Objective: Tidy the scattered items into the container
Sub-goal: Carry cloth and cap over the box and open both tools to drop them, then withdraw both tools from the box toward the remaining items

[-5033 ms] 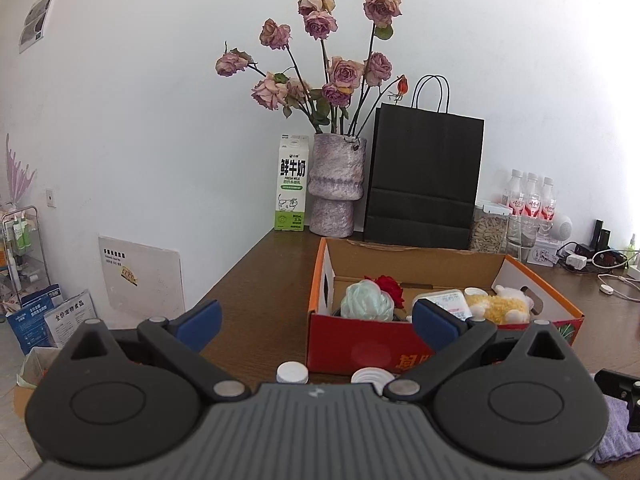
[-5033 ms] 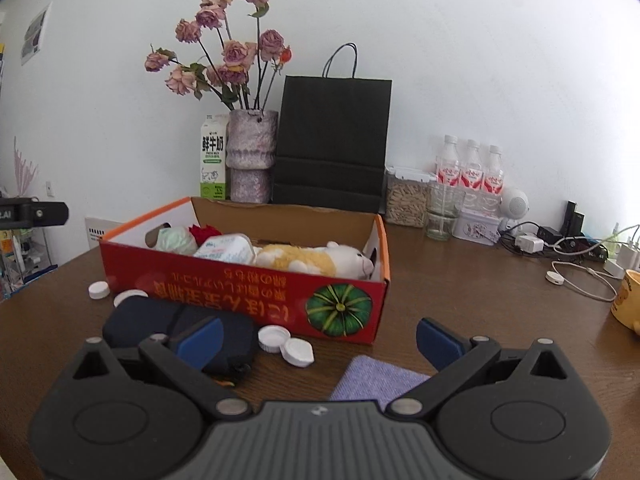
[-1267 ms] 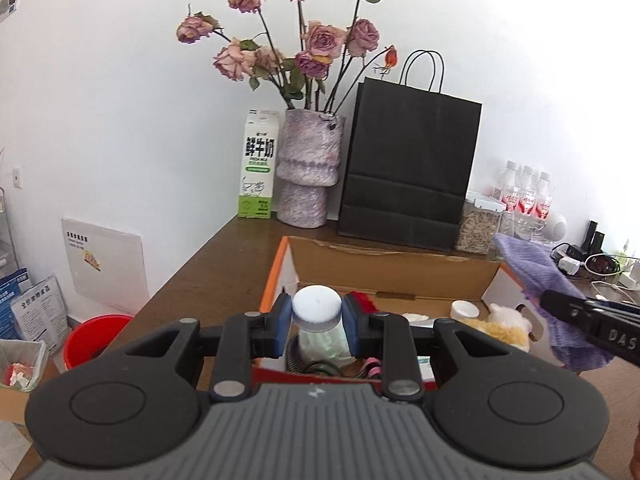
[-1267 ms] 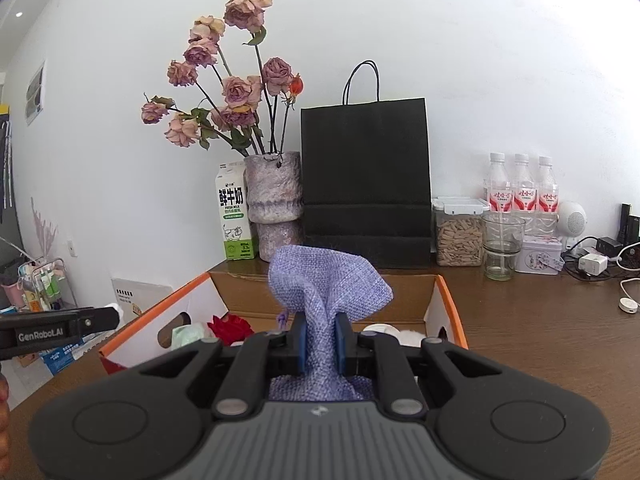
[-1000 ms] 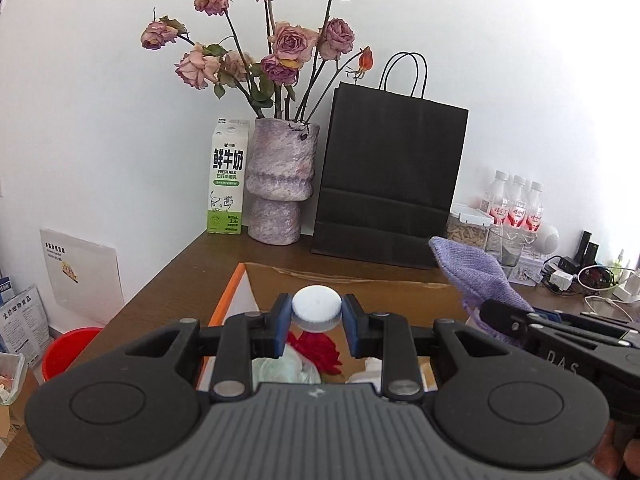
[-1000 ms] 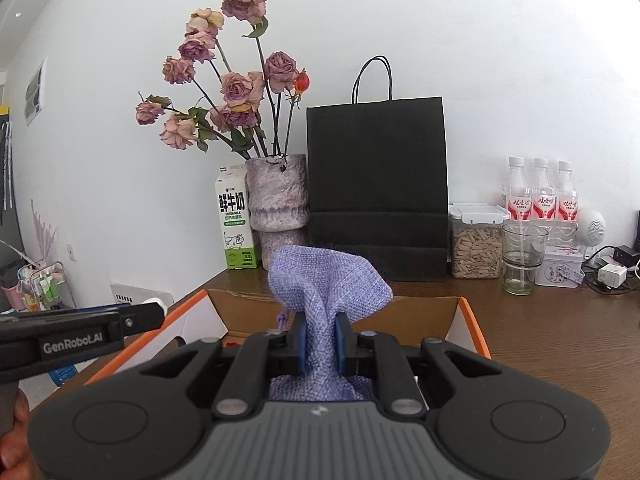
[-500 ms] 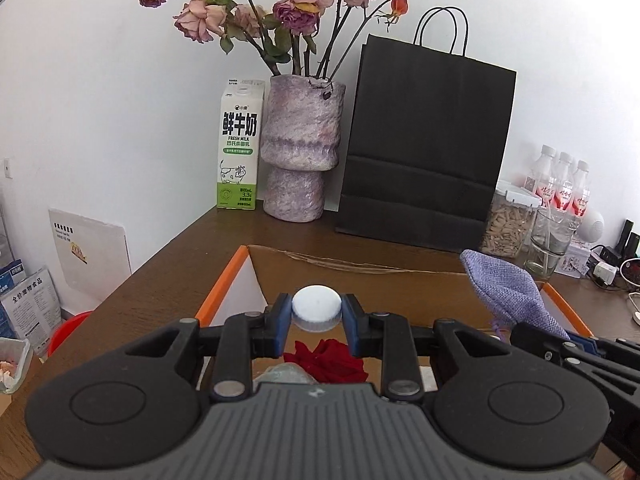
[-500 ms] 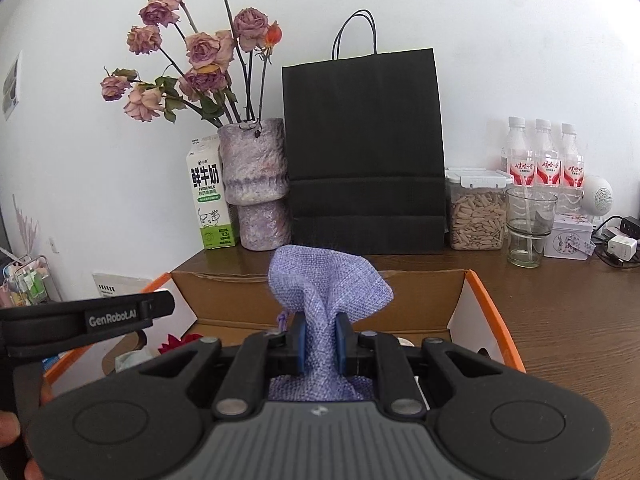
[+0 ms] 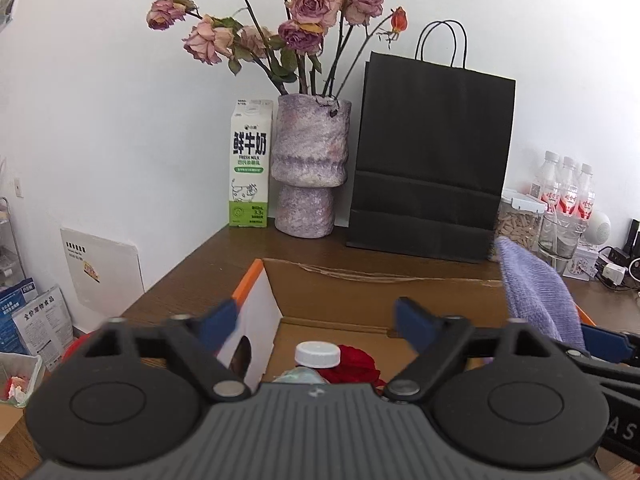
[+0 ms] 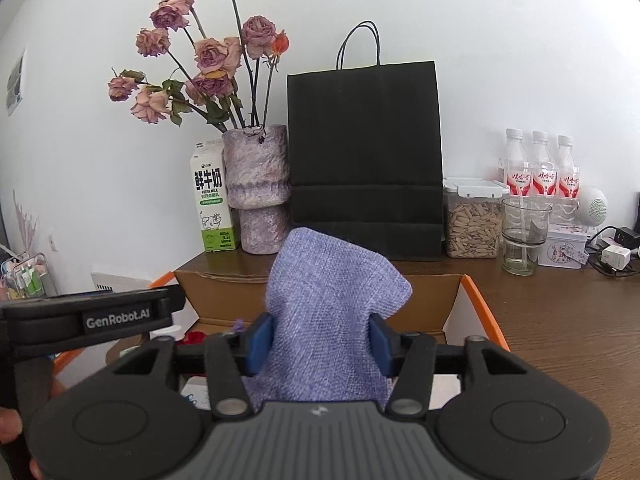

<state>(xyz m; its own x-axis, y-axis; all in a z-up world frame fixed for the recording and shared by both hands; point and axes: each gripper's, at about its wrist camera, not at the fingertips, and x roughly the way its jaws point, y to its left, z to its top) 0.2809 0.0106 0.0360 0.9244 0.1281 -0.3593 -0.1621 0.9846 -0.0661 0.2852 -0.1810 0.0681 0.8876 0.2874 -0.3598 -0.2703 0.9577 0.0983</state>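
- The left gripper (image 9: 316,320) fingers are opening wide; the white-capped bottle (image 9: 317,354) lies below them, inside the cardboard box (image 9: 360,292).
- The right gripper (image 10: 320,340) fingers are opening, the purple cloth pouch (image 10: 332,304) standing upright between them over the box.

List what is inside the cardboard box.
In the cardboard box: a white-capped bottle, a red rose. The left gripper and purple cloth cover the rest.

Bright even daylight, soft shadows, fisheye-bent edges, dark corners.
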